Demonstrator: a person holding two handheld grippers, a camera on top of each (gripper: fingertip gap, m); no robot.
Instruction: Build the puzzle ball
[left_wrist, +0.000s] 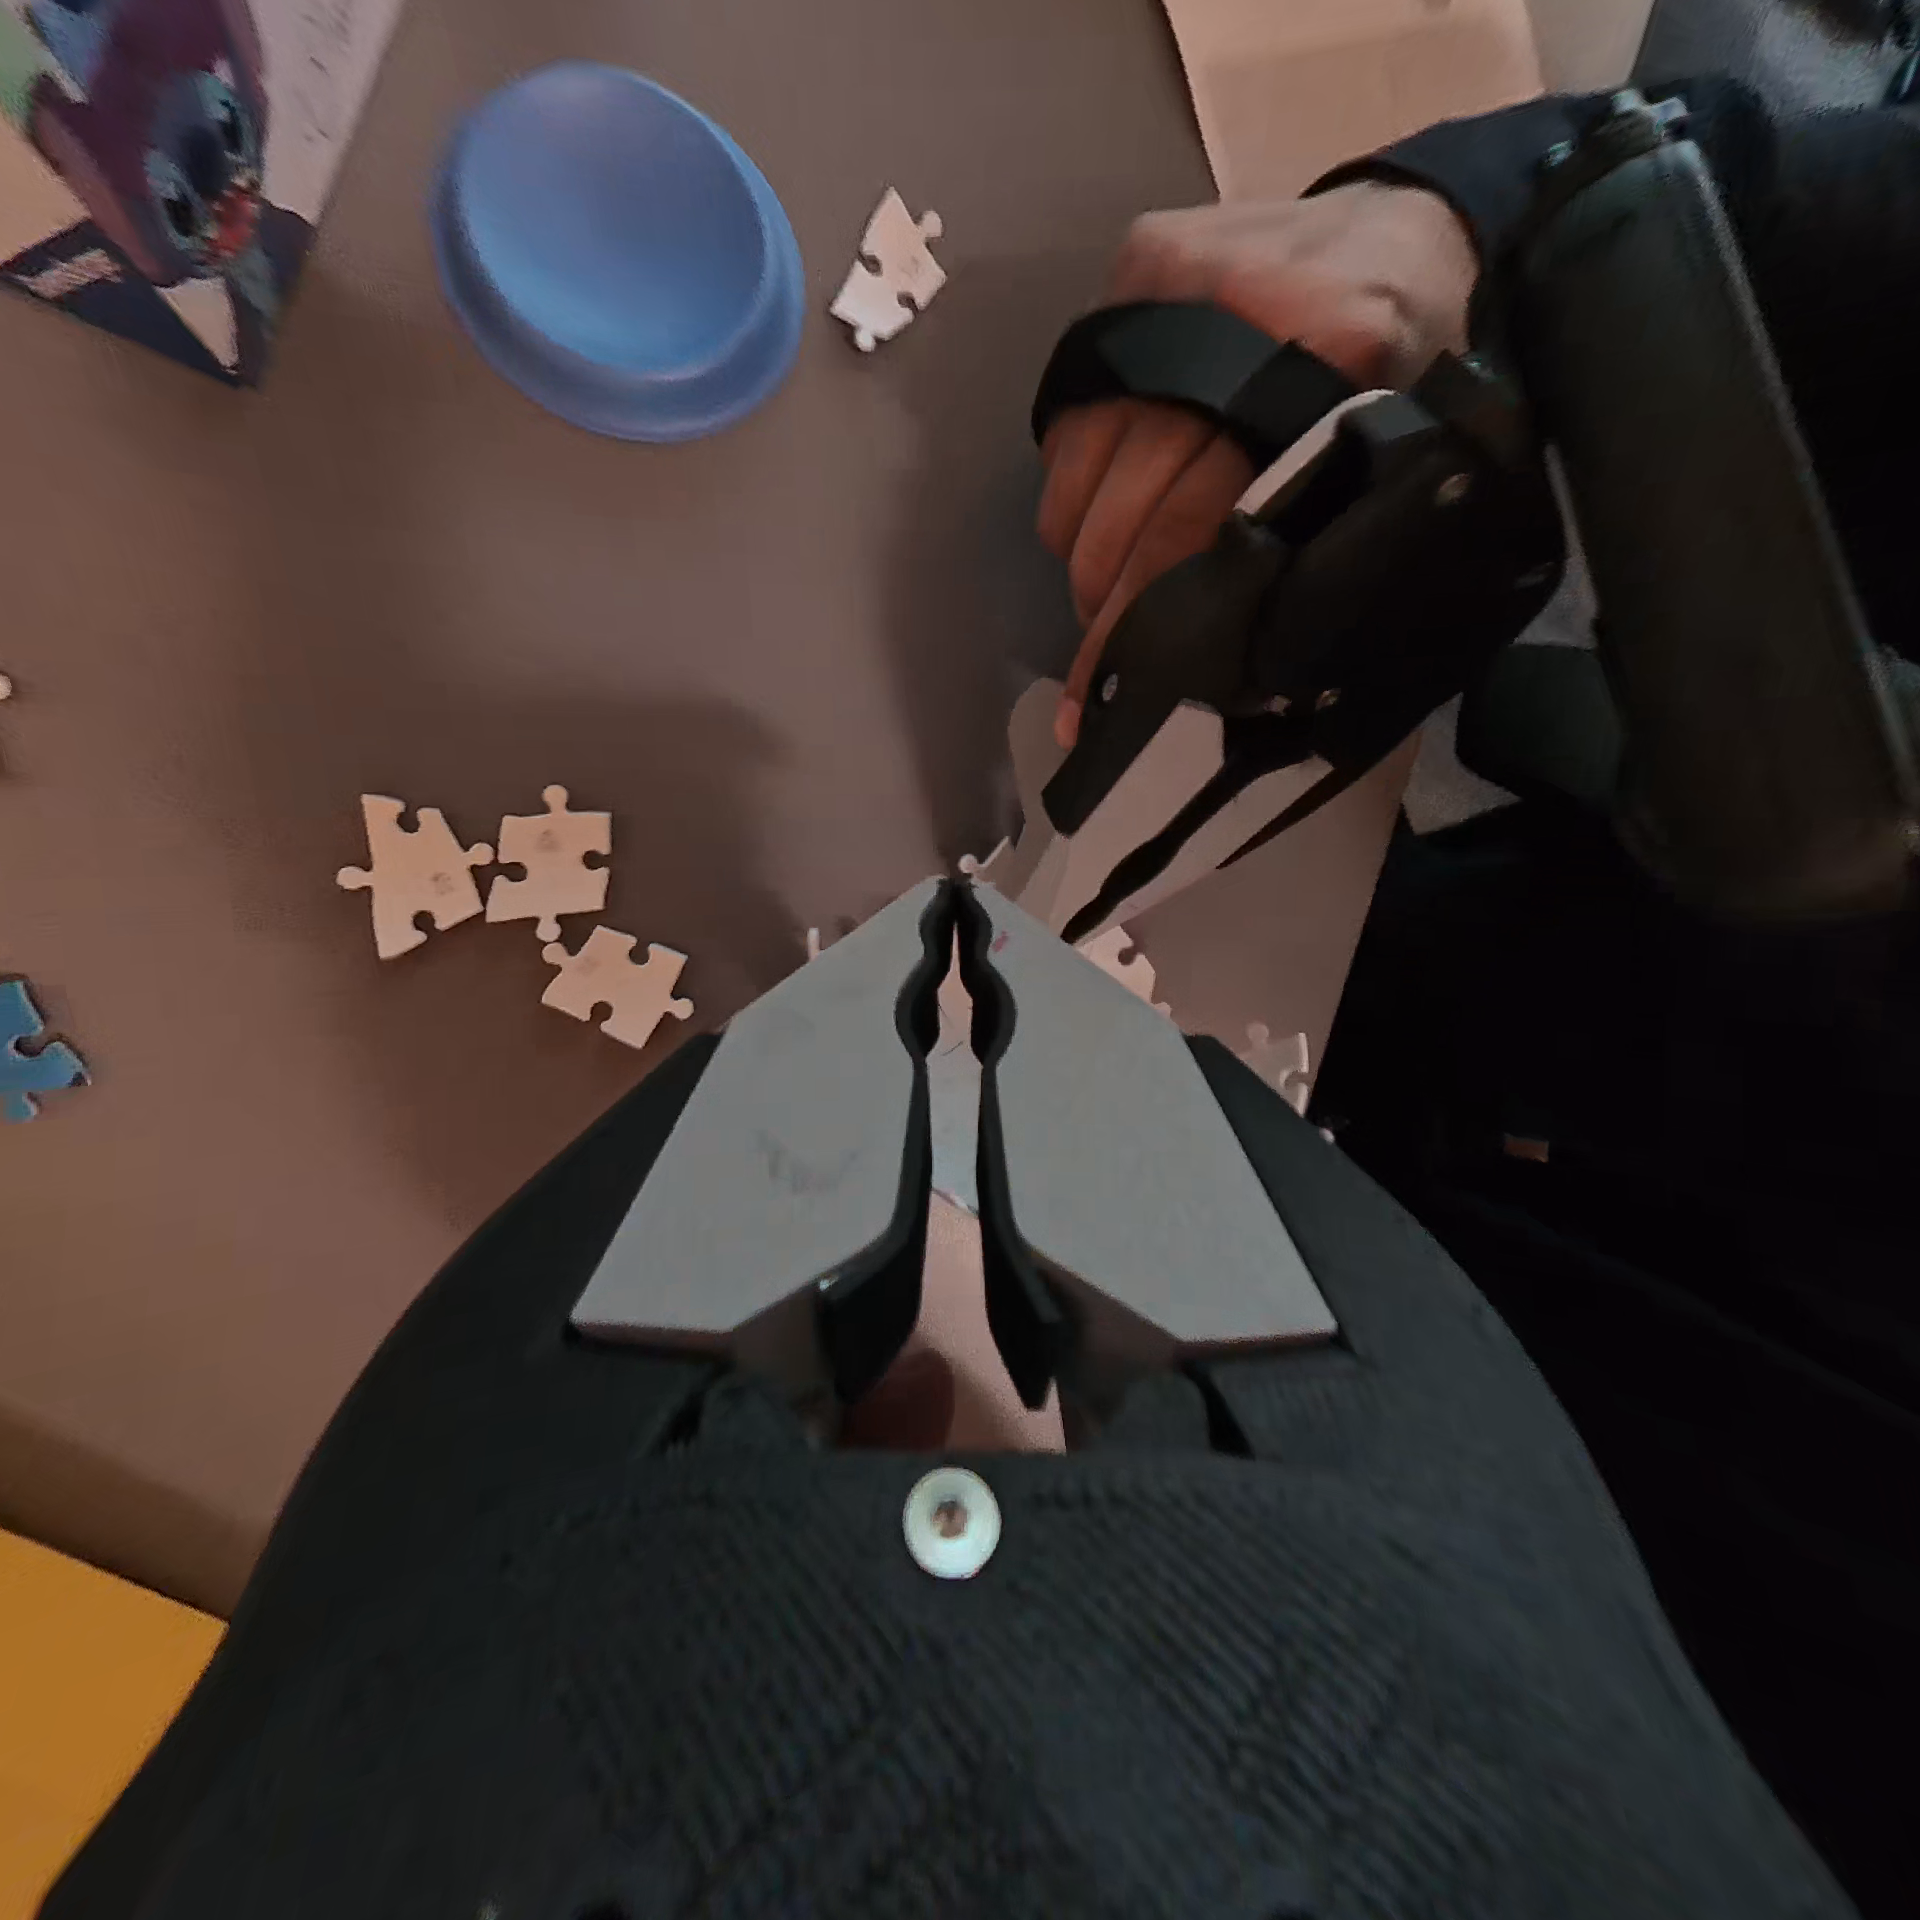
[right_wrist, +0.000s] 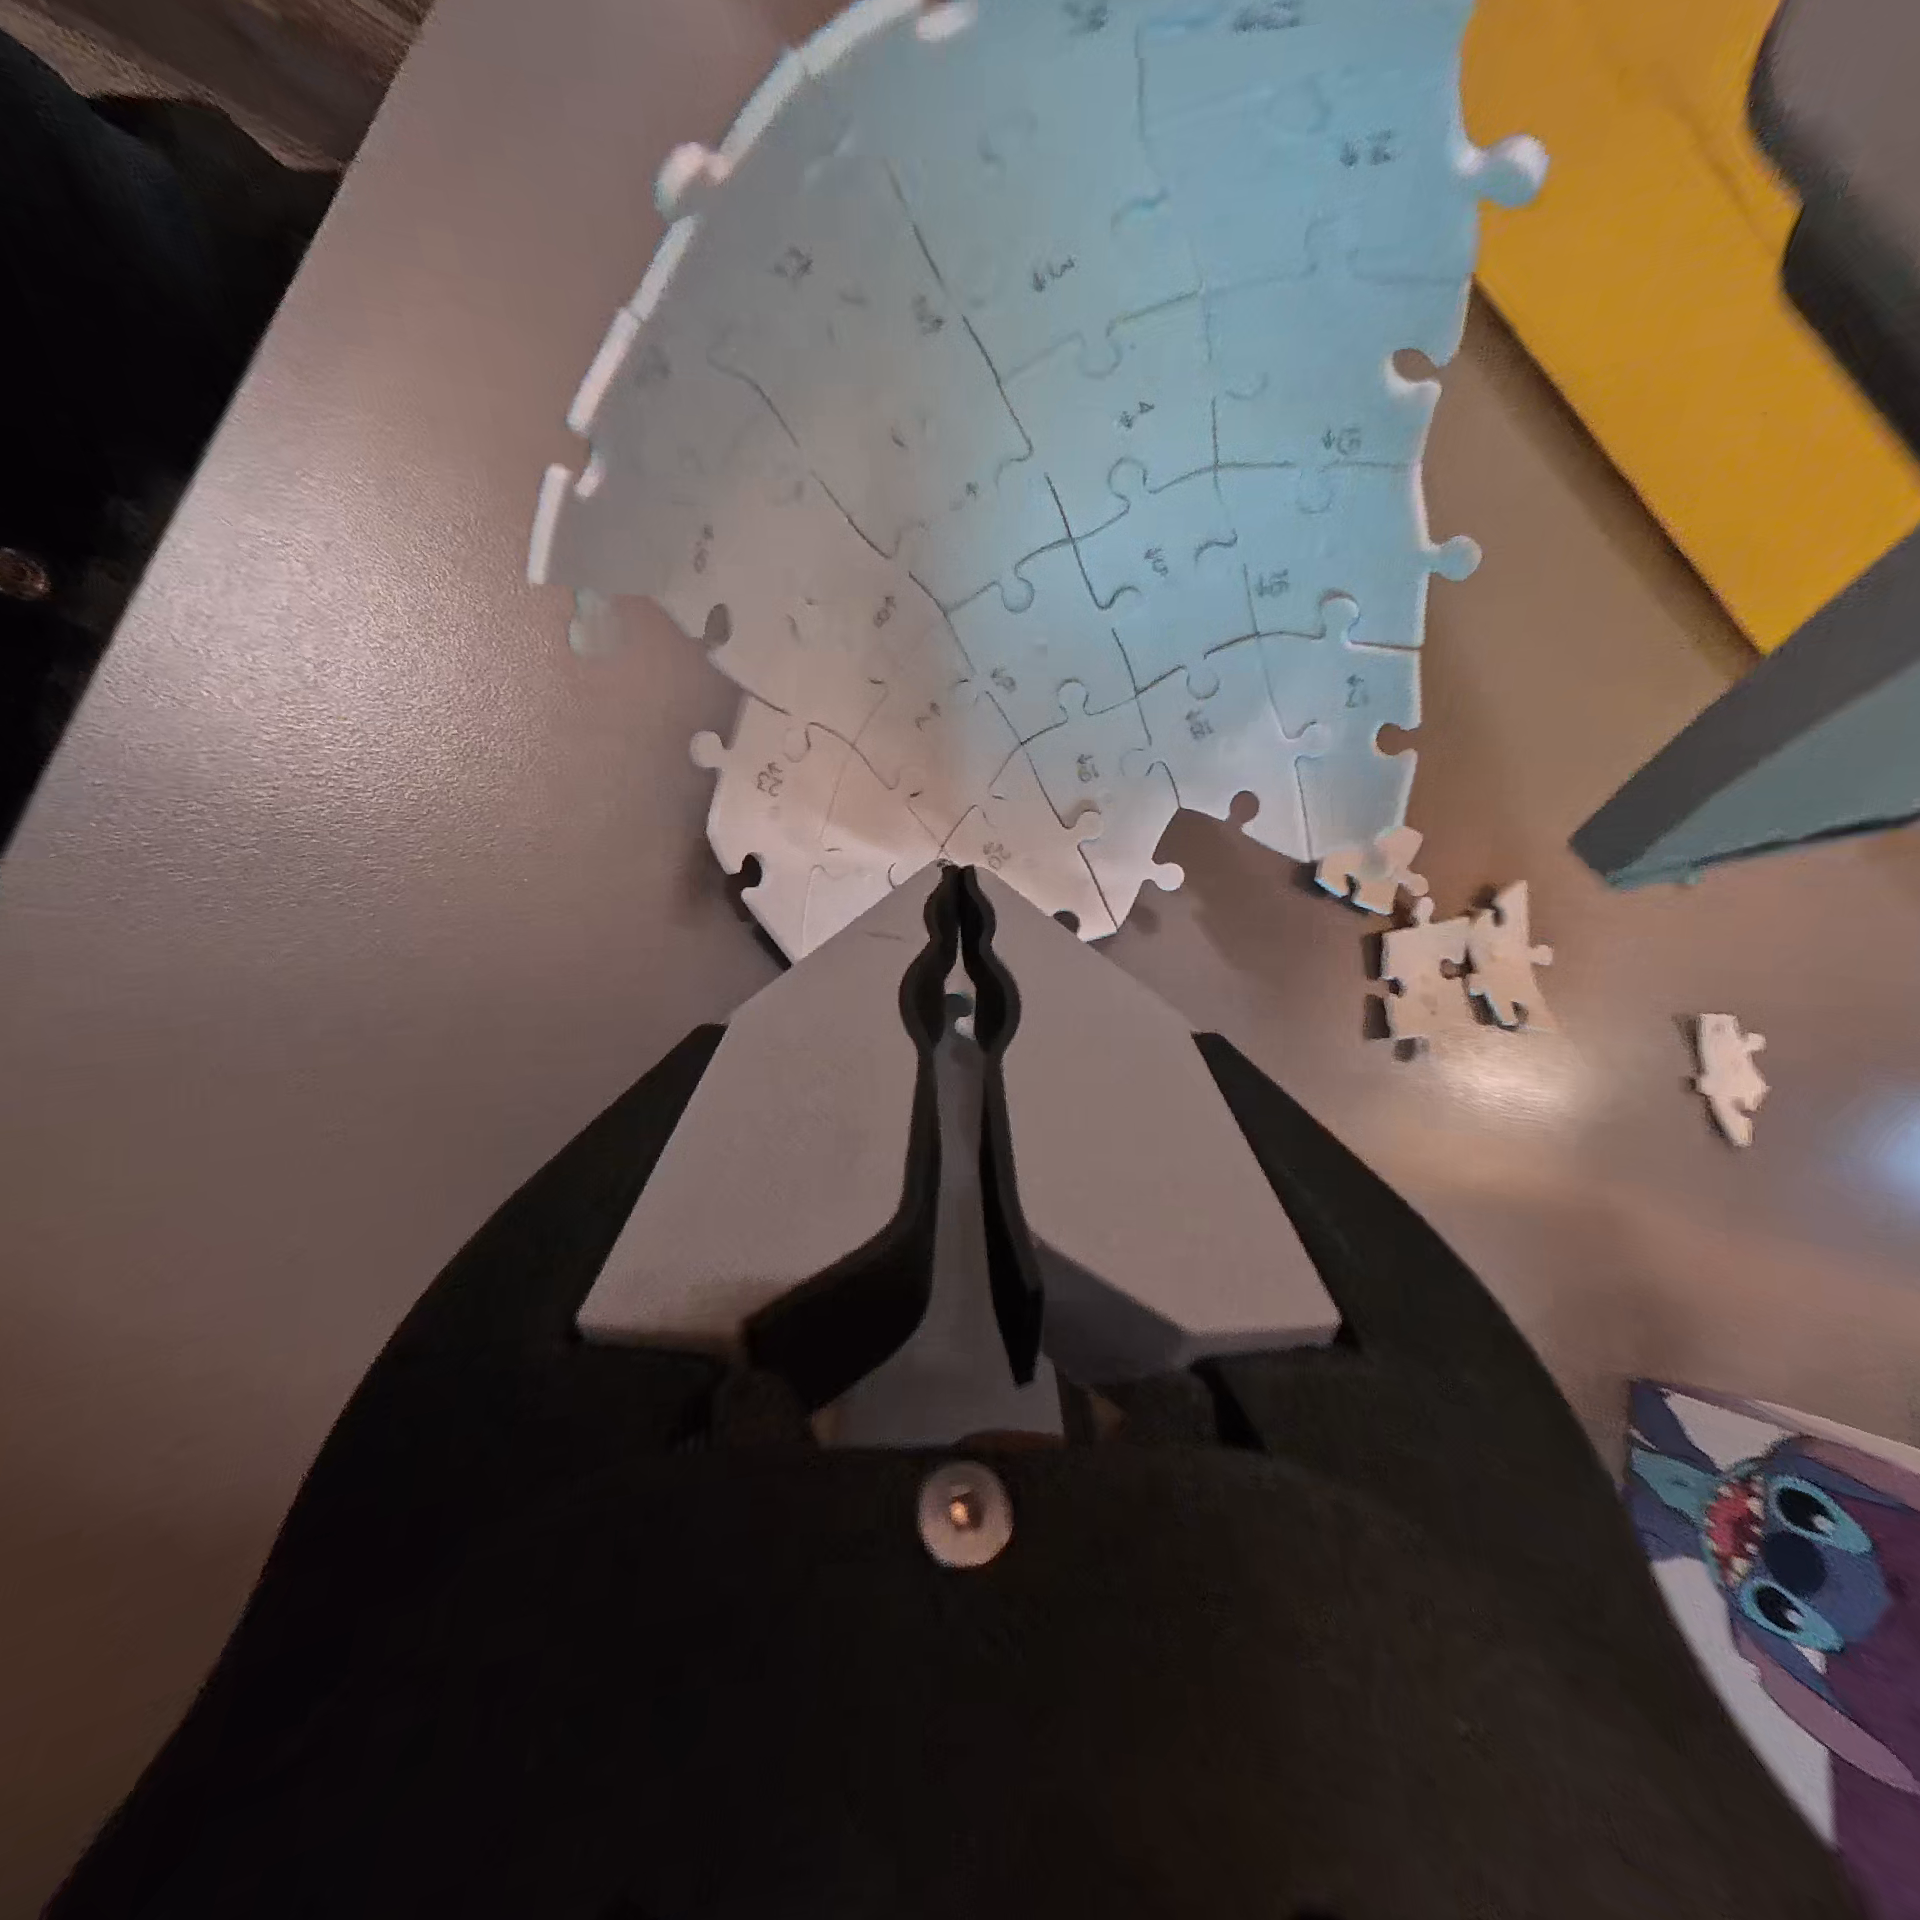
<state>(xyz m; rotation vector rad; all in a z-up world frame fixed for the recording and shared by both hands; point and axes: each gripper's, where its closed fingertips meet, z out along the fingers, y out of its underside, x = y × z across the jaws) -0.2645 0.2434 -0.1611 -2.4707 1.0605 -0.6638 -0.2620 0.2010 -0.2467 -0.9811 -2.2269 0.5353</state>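
White on its inner face, the curved shell of joined pieces is held above the worktop. Right claw is clamped on the shell's lower edge; left claw is closed at the same edge, apparently gripping it. Loose pieces lie near the shell, a blue dome beyond them. Judgement: hold both grips steady and avoid twisting, or seams may pop.
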